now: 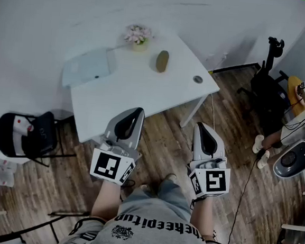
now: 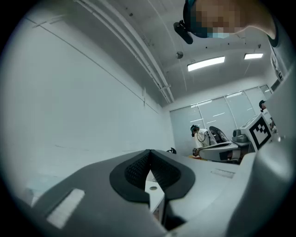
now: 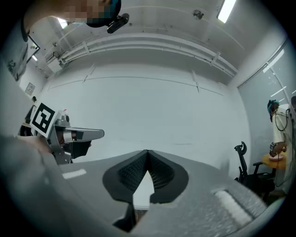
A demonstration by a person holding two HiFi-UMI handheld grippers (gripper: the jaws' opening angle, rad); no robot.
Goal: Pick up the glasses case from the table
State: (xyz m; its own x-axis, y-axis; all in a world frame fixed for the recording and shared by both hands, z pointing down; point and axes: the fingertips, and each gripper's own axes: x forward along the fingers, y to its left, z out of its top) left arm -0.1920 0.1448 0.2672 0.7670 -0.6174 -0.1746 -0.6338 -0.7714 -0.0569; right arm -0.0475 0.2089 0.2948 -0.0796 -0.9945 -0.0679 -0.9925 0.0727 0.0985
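Here the case [image 1: 162, 61] lies near the tabletop's [image 1: 138, 99] far edge, with bare surface around it. The left gripper [image 1: 138, 112] and right gripper [image 1: 201, 126] hover by the near edge, fingers pressed together, empty.

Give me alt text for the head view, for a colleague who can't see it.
The left hand-held gripper and right hand-held gripper, both shut and empty, point toward a white table, touching nothing. On the table lie a brown glasses case, a flower pot beside it, and a pale closed laptop.
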